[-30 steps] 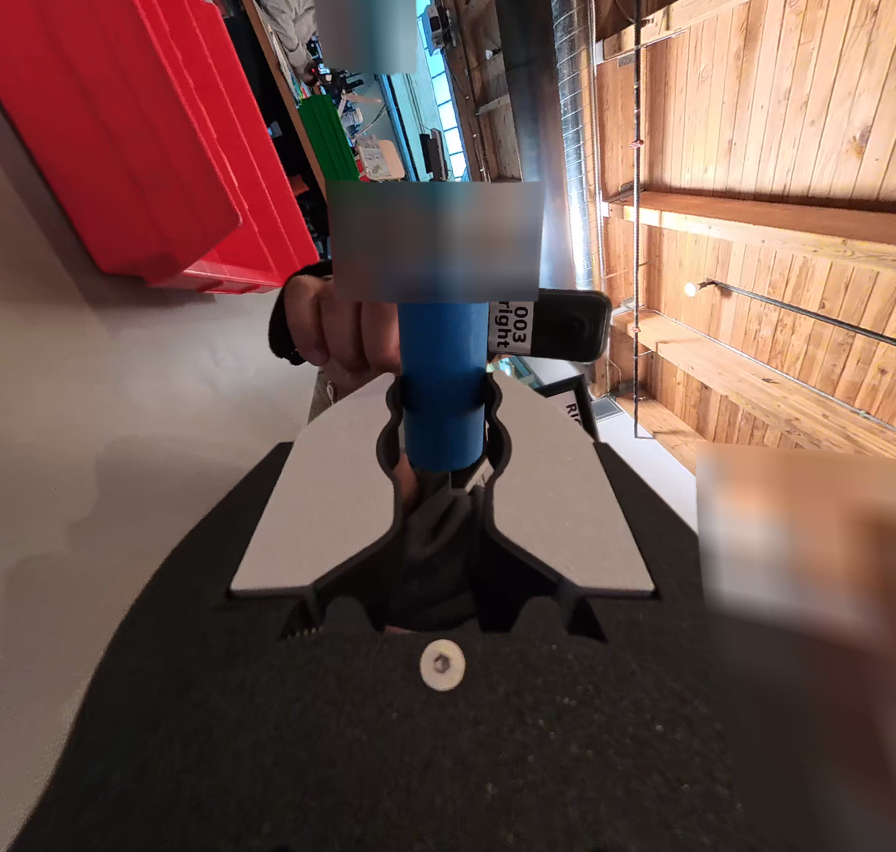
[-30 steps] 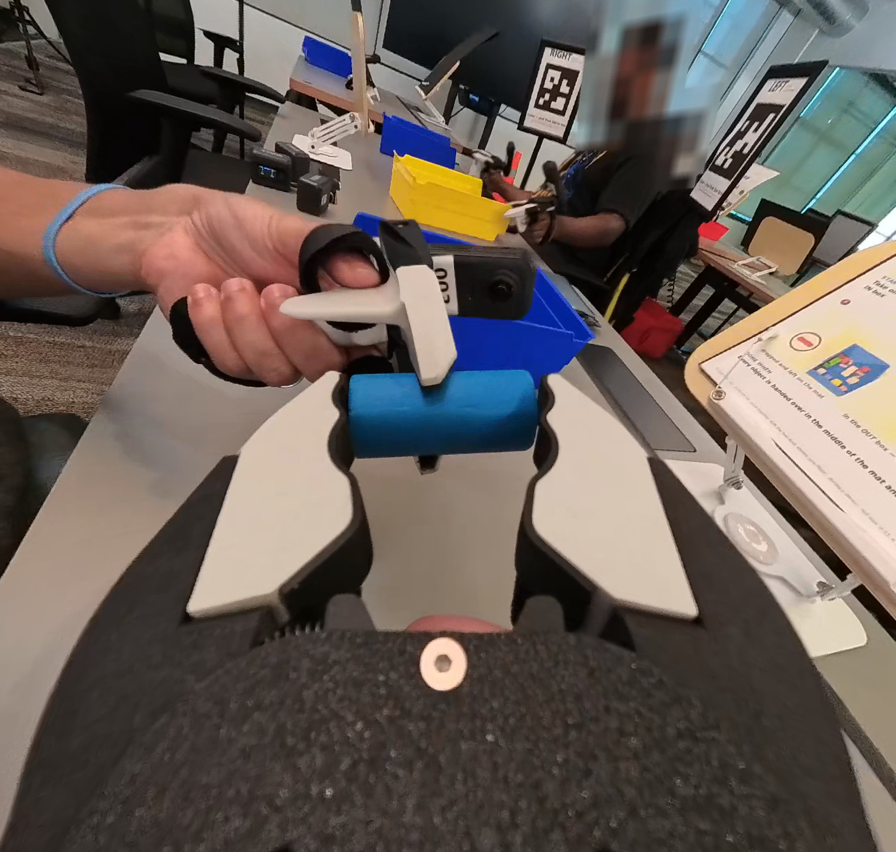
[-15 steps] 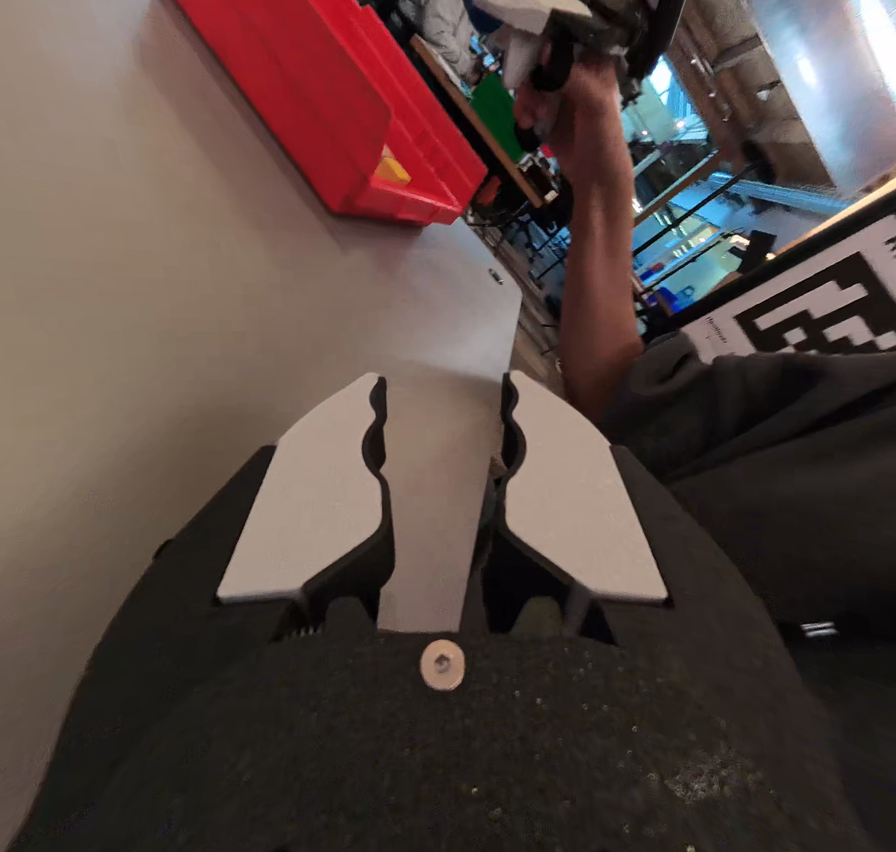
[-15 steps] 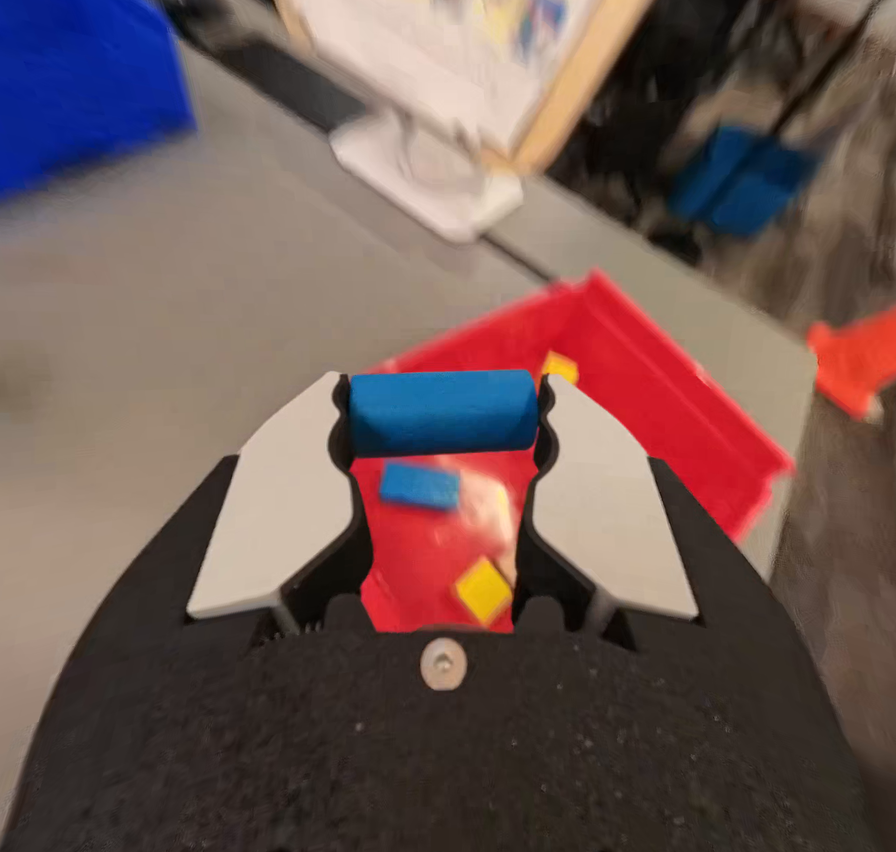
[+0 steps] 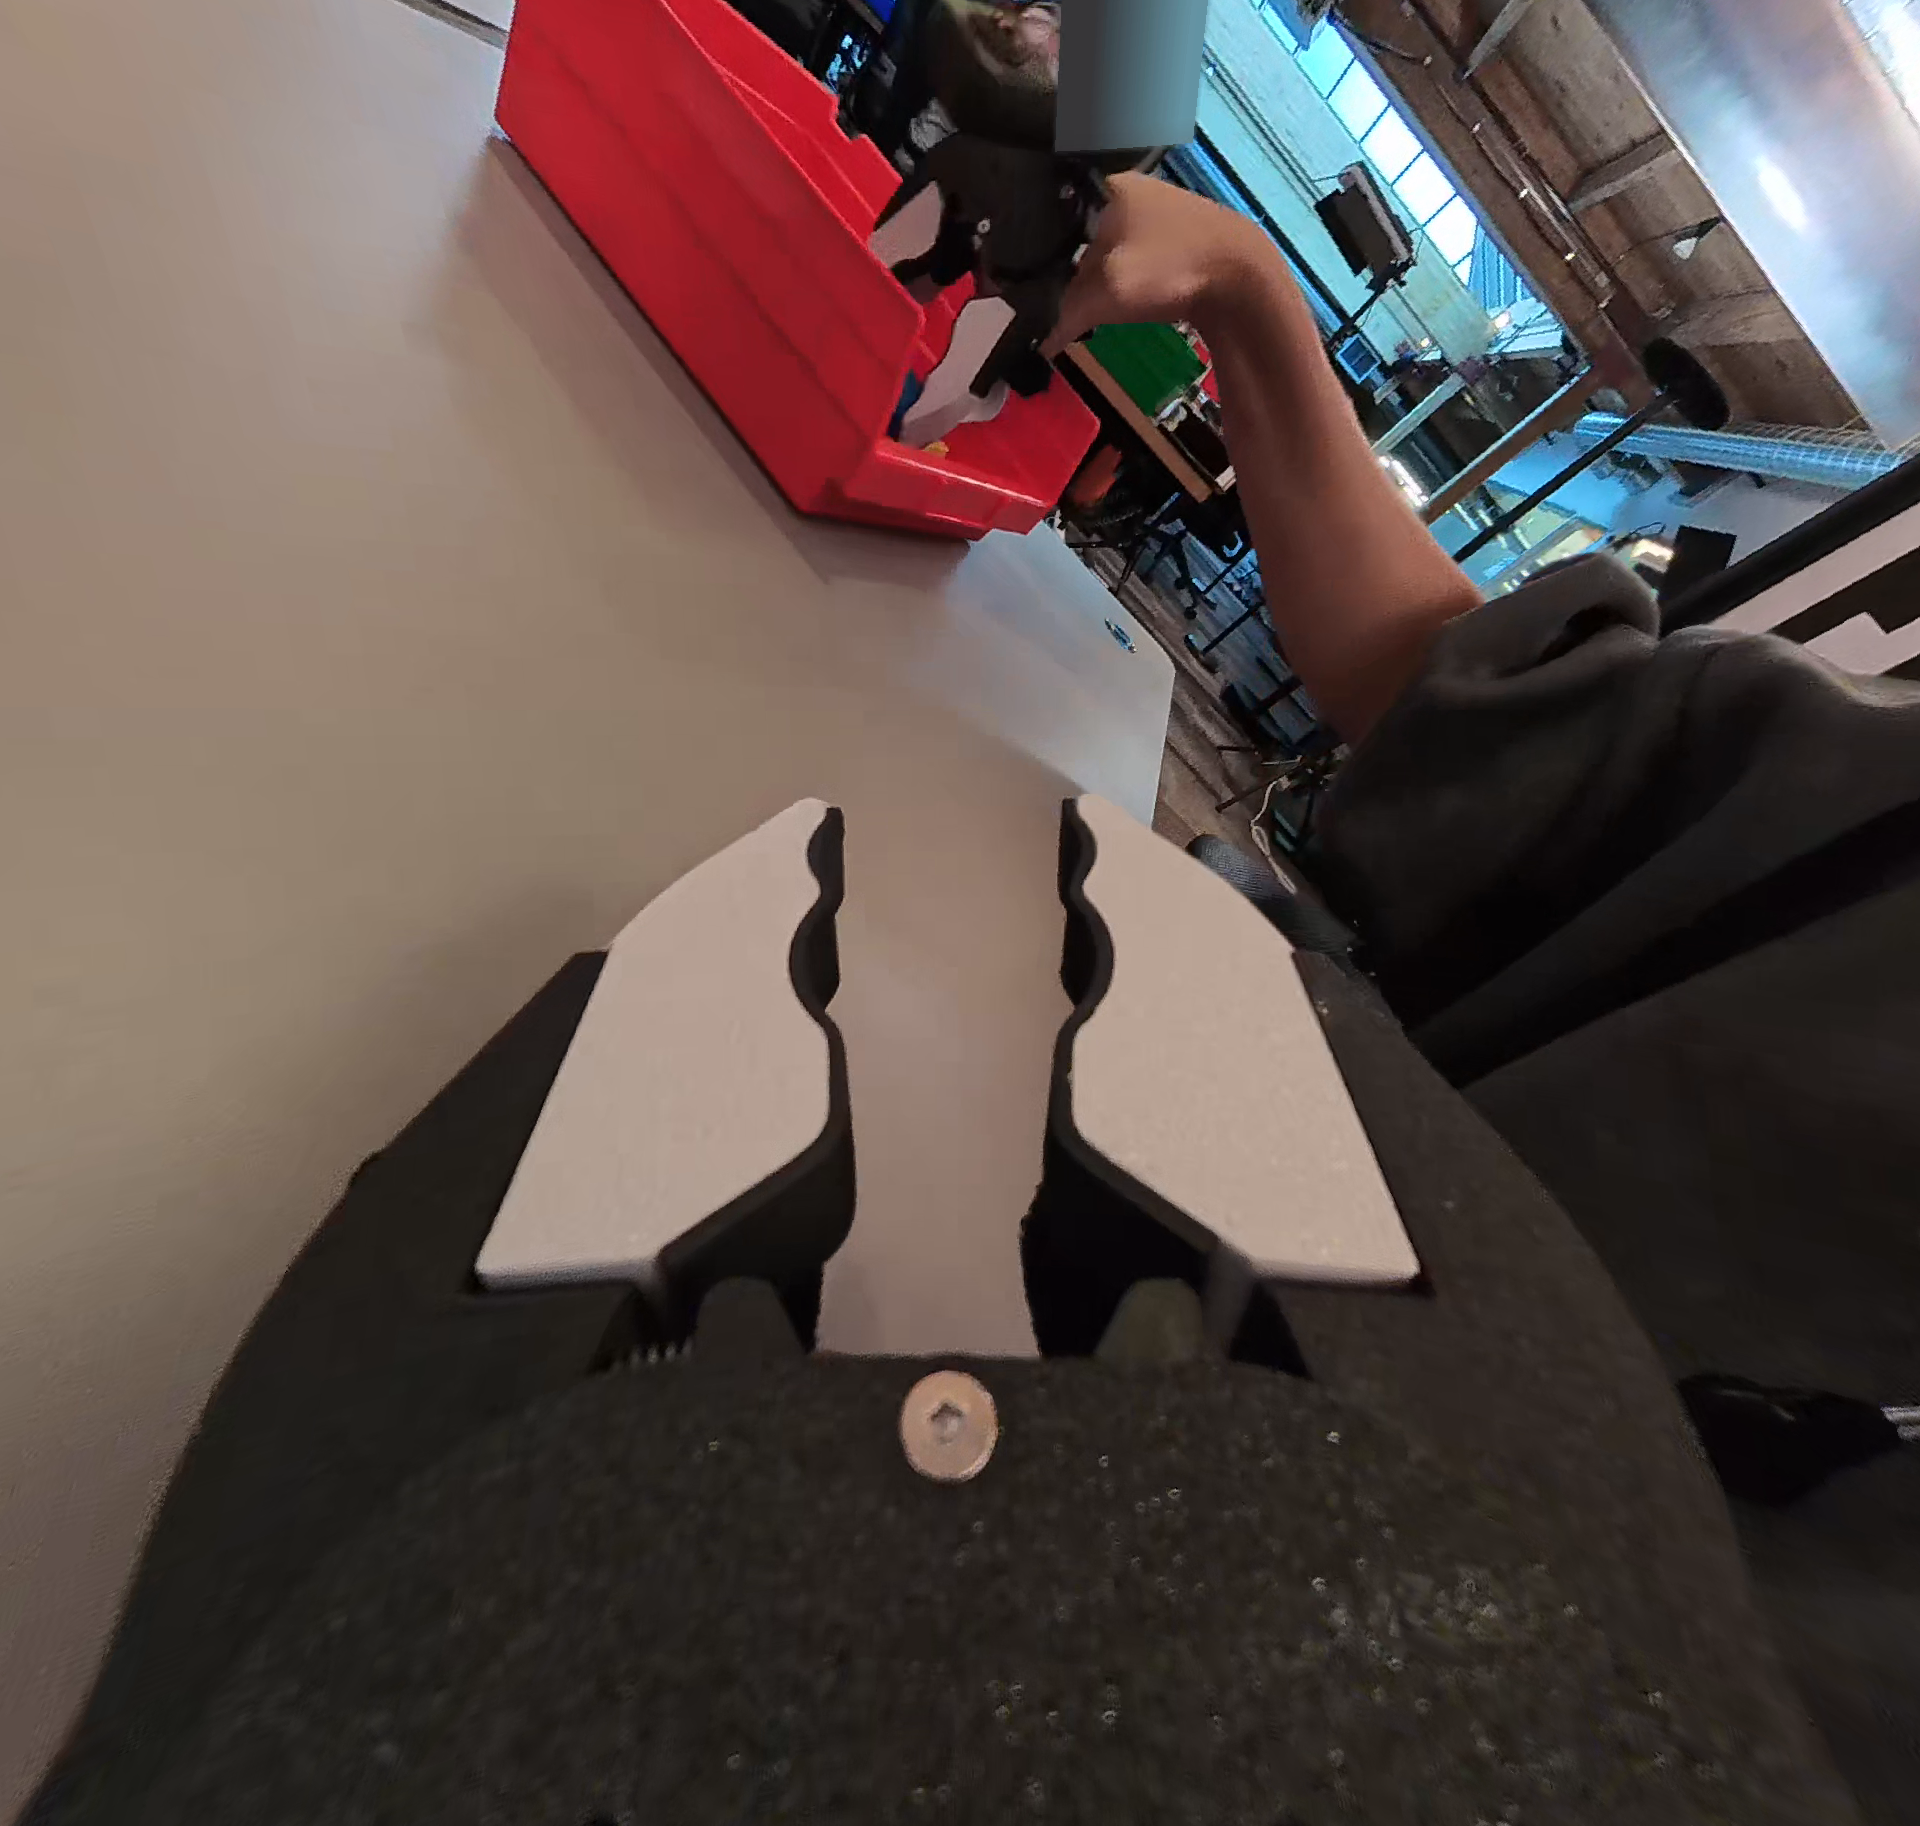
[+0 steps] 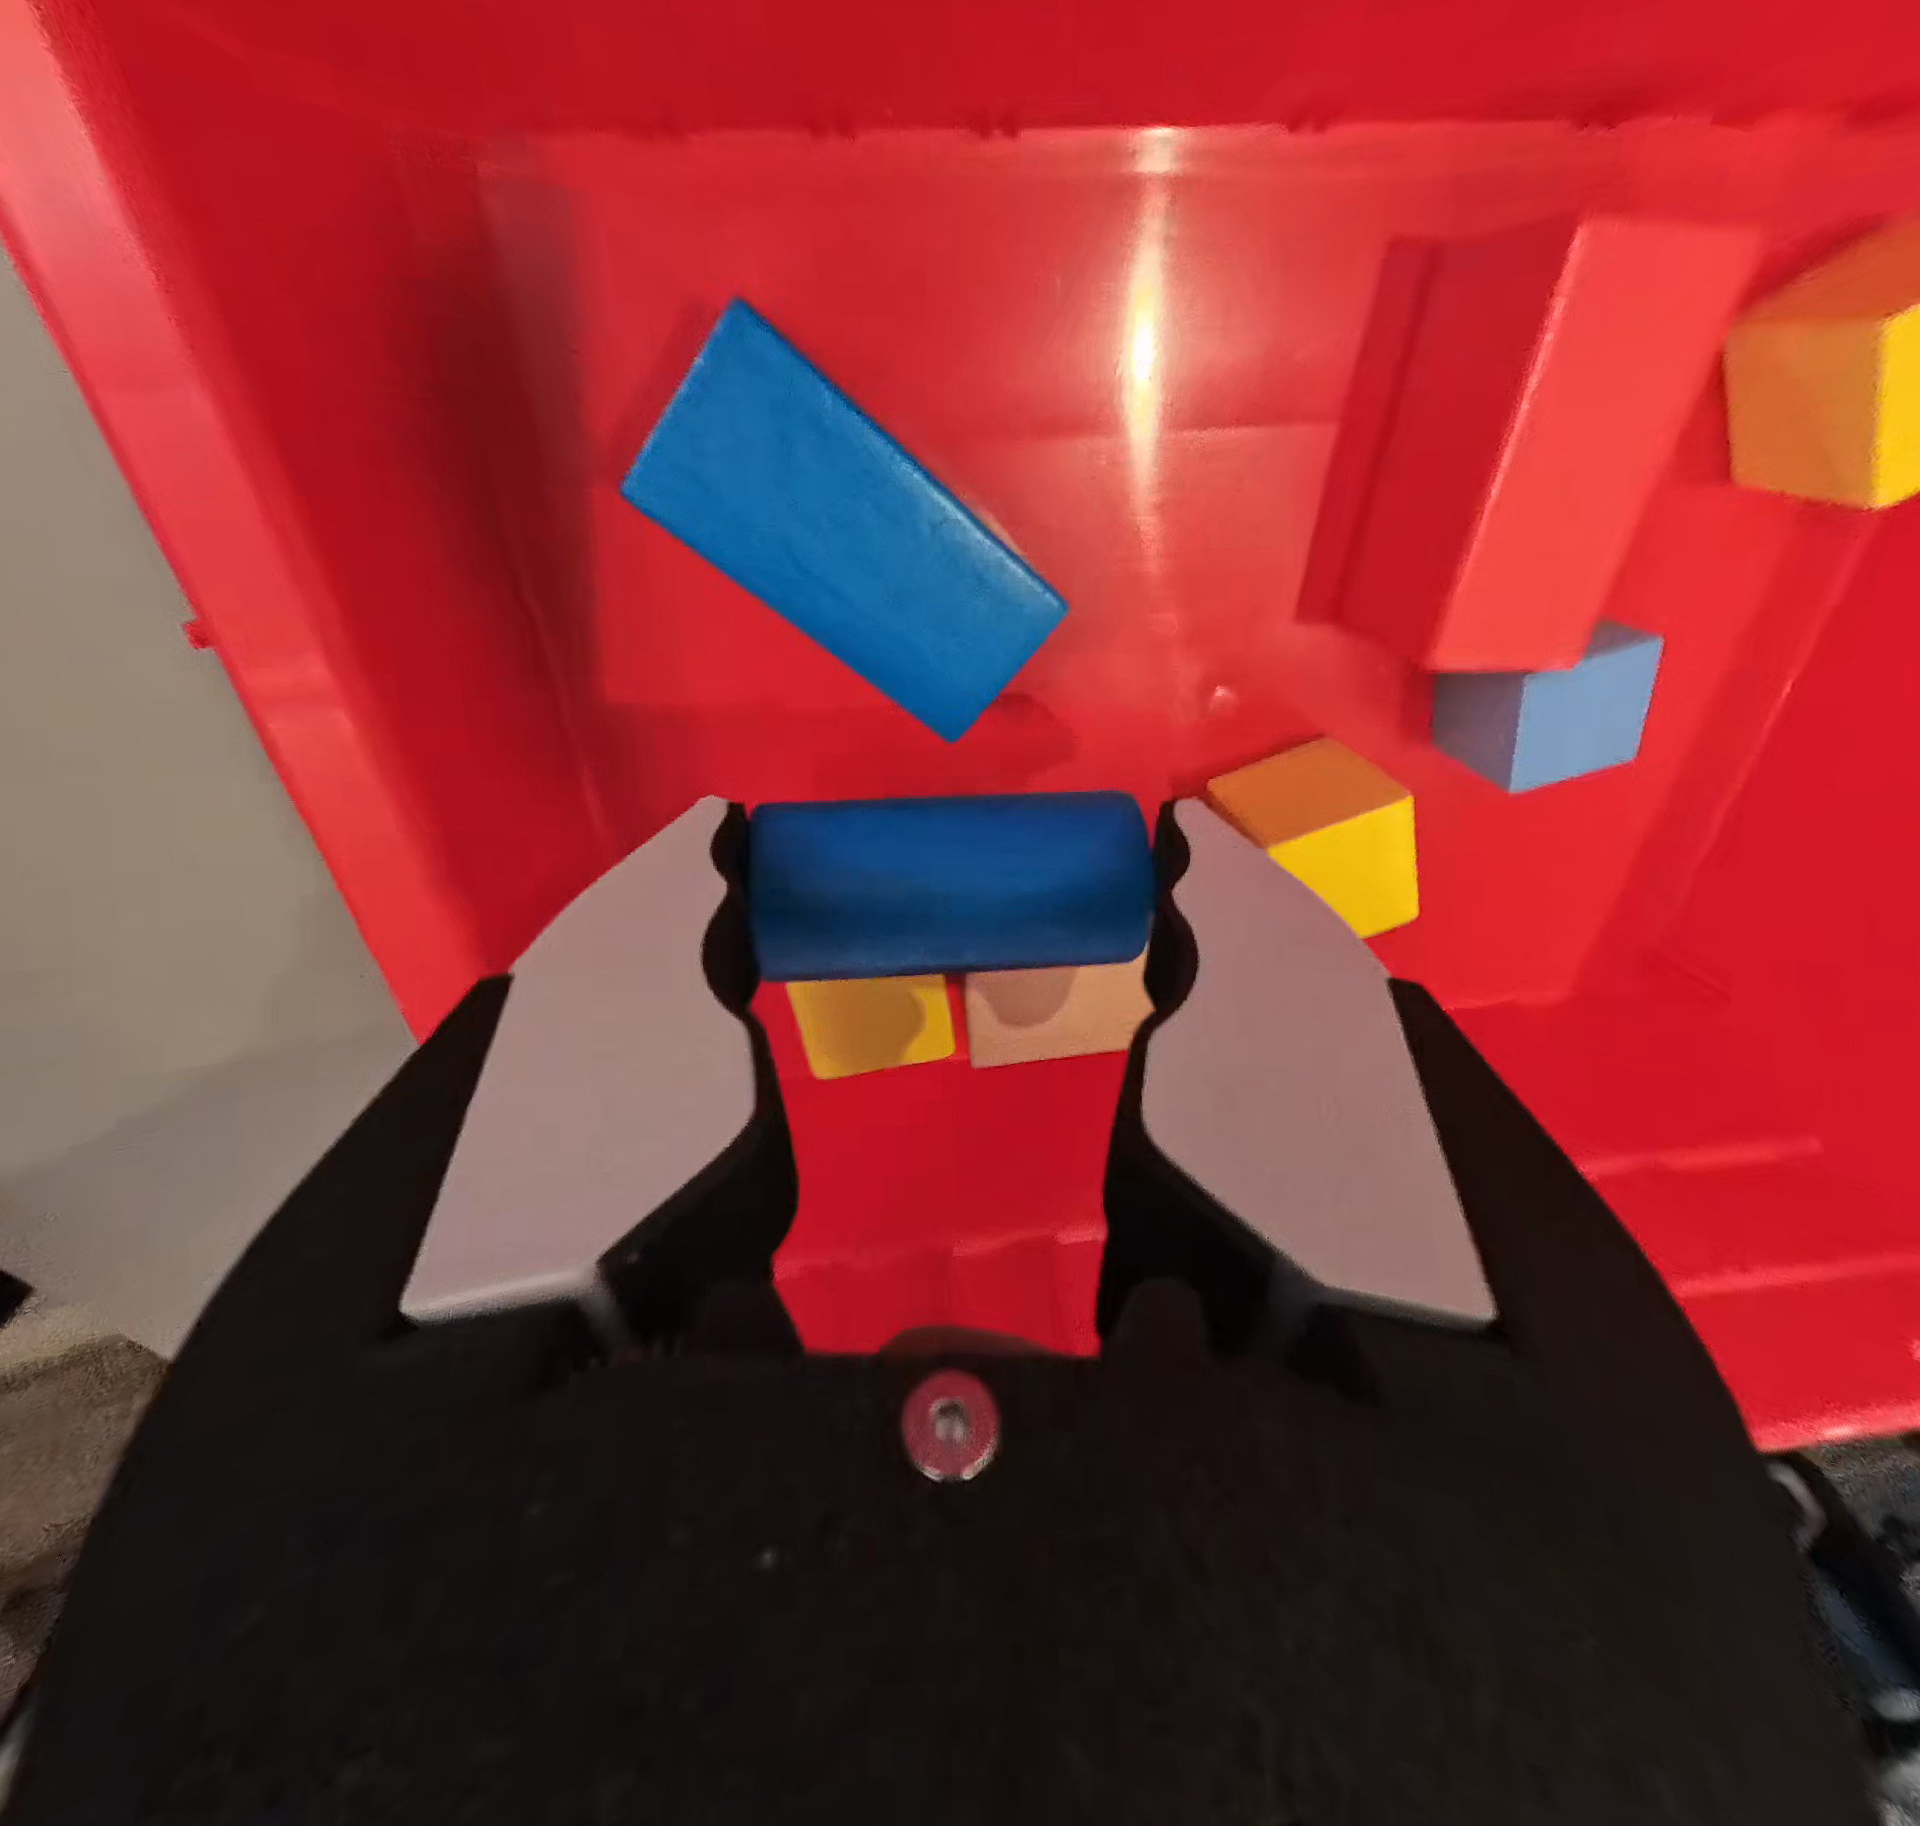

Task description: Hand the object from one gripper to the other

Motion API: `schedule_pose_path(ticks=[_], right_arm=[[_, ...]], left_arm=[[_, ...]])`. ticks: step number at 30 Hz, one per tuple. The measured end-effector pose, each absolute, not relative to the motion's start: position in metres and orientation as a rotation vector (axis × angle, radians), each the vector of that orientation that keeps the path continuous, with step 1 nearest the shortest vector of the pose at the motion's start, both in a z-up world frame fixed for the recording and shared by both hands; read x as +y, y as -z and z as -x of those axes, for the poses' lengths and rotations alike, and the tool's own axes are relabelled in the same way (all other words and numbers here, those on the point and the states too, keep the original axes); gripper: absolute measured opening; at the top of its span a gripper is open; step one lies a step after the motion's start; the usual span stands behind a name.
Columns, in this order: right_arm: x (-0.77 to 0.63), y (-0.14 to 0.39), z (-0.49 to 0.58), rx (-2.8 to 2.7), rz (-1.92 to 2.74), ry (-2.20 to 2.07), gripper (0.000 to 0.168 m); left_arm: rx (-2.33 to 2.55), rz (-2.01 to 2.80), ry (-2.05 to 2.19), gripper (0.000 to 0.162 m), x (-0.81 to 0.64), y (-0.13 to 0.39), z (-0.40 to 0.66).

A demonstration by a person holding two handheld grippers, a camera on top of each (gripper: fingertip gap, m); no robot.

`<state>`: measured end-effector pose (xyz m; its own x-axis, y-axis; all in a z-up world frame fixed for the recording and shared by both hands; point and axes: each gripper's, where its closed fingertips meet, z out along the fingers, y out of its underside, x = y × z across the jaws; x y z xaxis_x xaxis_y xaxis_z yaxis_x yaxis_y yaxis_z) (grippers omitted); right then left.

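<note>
A blue cylinder is held crosswise between the tips of my right gripper, which is shut on its two ends. The gripper points down into a red bin, just above the blocks on the bin's floor. My left gripper is open and empty, held low over the grey table. In the left wrist view the right gripper shows farther off, held by a hand, with its fingers dipped into the red bin.
In the bin lie a blue flat block, a red long block, yellow cubes, a light blue cube and a plain wooden block. A person's forearm and dark sleeve reach across the table's right edge.
The left gripper let go of the blue cylinder and drew back empty. The right gripper carried the cylinder to the red bin and now points down into it.
</note>
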<state>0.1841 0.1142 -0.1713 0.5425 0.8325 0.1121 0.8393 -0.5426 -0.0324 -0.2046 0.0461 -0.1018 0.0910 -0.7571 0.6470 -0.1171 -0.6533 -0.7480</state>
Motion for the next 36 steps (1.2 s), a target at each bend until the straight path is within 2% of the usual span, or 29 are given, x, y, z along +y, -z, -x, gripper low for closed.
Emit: schedule_pose_path(ticks=[7, 11, 13, 16, 18, 20, 23, 26, 28, 31, 34, 36], right_arm=[[0.115, 0.198, -0.186, -1.52, 2.789, 0.063, 0.073], [0.114, 0.191, -0.176, -1.391, 2.806, 0.026, 0.073], [0.118, 0.162, -0.173, -1.281, 2.737, 0.114, 0.071], [0.123, 0.085, -0.168, -1.033, 2.438, 0.331, 0.074], [0.117, 0.034, -0.153, -0.799, 2.173, 0.352, 0.084], [0.1, 0.004, -0.134, -0.518, 1.947, 0.26, 0.076], [0.061, 0.033, -0.1, -0.238, 1.858, 0.011, 0.074], [0.027, 0.072, -0.095, -0.008, 1.814, 0.013, 0.075], [0.005, 0.078, -0.103, 0.104, 1.687, 0.081, 0.067], [-0.006, 0.073, -0.099, 0.116, 1.647, 0.015, 0.071], [-0.009, 0.073, -0.112, 0.089, 1.648, 0.114, 0.073], [-0.009, 0.082, -0.116, 0.107, 1.689, 0.127, 0.073]], left_arm=[[0.903, 1.851, 1.591, 0.039, 0.04, 0.102, 0.202], [0.91, 1.852, 1.578, 0.039, 0.039, 0.103, 0.203], [0.895, 1.851, 1.589, 0.039, 0.04, 0.101, 0.205], [0.876, 1.847, 1.596, 0.04, 0.042, 0.1, 0.208], [0.865, 1.848, 1.586, 0.04, 0.044, 0.1, 0.21], [0.856, 1.852, 1.587, 0.04, 0.046, 0.1, 0.211], [0.842, 1.863, 1.595, 0.04, 0.048, 0.101, 0.211], [0.836, 1.871, 1.612, 0.039, 0.047, 0.1, 0.209], [0.856, 1.897, 1.676, 0.04, 0.041, 0.098, 0.207], [0.925, 1.862, 1.687, 0.04, 0.036, 0.077, 0.209], [1.047, 1.8, 1.484, 0.044, 0.046, 0.035, 0.231], [1.1, 1.896, 1.153, 0.049, 0.077, 0.025, 0.261]])
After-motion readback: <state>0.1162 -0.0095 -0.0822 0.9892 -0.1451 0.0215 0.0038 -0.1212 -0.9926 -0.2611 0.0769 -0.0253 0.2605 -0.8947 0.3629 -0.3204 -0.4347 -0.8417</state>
